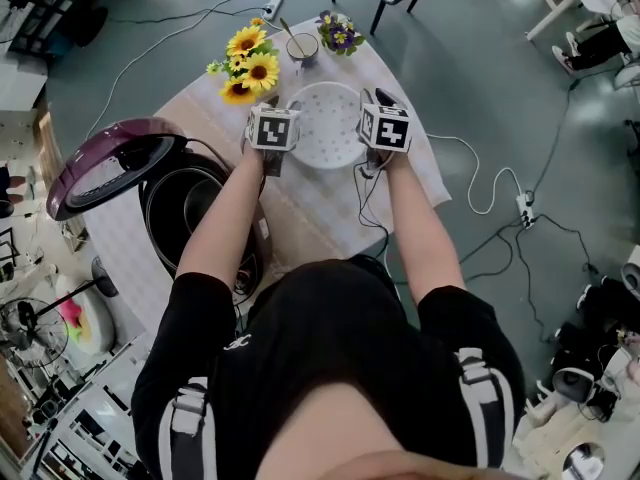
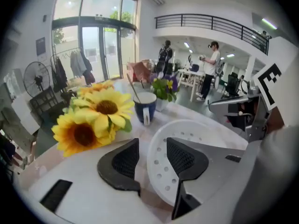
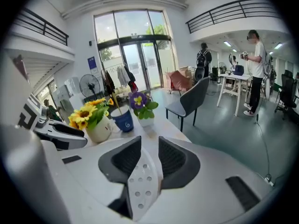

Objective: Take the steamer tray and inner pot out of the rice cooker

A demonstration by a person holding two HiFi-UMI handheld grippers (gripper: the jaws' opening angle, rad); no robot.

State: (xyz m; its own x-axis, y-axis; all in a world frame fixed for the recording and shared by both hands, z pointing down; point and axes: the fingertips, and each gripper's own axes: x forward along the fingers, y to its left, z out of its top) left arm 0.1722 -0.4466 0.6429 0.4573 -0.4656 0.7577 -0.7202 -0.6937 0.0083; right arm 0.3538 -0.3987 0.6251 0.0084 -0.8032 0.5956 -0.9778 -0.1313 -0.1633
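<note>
- The person's two forearms reach up the middle of the head view from the bottom of the frame, over a cloth-covered surface (image 1: 310,218).
- The left claw (image 2: 152,143) is spread. The near rim of the white, perforated steamer tray (image 1: 325,118) lies in the gap, and the pads do not squeeze it.
- The right claw (image 3: 149,141) is also spread, less widely. The tray's opposite rim stands between its pads with slack on the right side.
- The steamer tray lies on the surface at upper centre of the head view, between the two marker cubes and outside the cooker.
- At centre left of the head view stands the rice cooker (image 1: 160,238), its purple lid (image 1: 105,168) tipped open toward the left edge.
- The dark inner pot (image 1: 205,203) sits inside the cooker.
- Beyond the tray, toward the top of the frame, stands a bunch of sunflowers (image 1: 250,63).
- Just right of it is a blue mug (image 1: 302,46) with a utensil standing in it, then a small pot of purple flowers (image 1: 340,33).
- Farther off, a dark chair (image 3: 189,99) stands on the floor past the surface's far edge.
- Two people stand near desks at the upper right of the right gripper view.
</note>
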